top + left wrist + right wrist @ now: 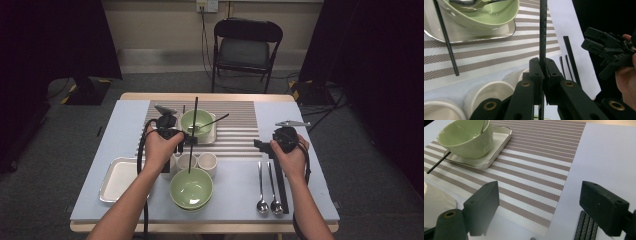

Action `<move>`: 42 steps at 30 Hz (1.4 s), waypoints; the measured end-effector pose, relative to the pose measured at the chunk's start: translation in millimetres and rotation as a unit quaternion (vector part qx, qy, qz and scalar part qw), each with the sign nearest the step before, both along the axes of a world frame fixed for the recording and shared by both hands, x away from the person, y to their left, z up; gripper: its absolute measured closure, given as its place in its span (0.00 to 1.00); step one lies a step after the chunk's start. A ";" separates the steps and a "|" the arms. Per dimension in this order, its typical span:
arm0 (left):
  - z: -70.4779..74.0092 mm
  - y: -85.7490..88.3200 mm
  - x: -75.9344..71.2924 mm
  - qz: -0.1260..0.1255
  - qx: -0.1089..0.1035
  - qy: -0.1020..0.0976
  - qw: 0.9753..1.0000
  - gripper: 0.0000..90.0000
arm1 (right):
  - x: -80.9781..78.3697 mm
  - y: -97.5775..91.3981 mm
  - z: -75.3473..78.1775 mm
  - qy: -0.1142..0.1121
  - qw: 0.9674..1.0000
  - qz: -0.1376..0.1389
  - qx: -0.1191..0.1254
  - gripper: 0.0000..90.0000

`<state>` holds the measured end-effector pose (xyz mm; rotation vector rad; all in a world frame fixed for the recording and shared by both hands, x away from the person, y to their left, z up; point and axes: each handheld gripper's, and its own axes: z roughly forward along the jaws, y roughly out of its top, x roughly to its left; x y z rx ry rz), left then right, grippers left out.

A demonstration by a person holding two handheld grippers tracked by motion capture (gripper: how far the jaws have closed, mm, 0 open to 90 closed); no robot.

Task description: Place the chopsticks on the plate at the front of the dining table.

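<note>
Over the near green bowl (191,188) and white cups (207,162), the left gripper (181,136) clamps a black chopstick (542,37) upright between its jaws, while the right gripper (260,144), jaws spread and empty, hangs above the striped placemat's (536,167) right edge.

I'm looking at a recording lab, not a home: black curtains (55,40) are hanging on both sides, cables (320,107) are trailing over grey carpet (45,190), and a folding chair (246,47) is standing by the wall socket (207,6).
</note>
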<state>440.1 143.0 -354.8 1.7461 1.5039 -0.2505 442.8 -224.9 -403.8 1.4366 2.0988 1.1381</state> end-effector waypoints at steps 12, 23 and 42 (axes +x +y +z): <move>-1.7 8.7 -0.1 0.007 0.007 -0.002 1.000 0.96 | -1.4 -9.3 -11.9 0.007 1.000 -0.009 -0.004 0.17; -4.3 11.5 -0.5 0.013 0.004 0.001 1.000 0.96 | -3.1 -16.2 -19.4 0.013 1.000 -0.018 -0.009 0.17; -7.2 25.1 1.8 0.026 0.007 0.004 1.000 0.96 | -5.5 -21.0 -29.3 0.021 0.999 -0.022 -0.015 0.17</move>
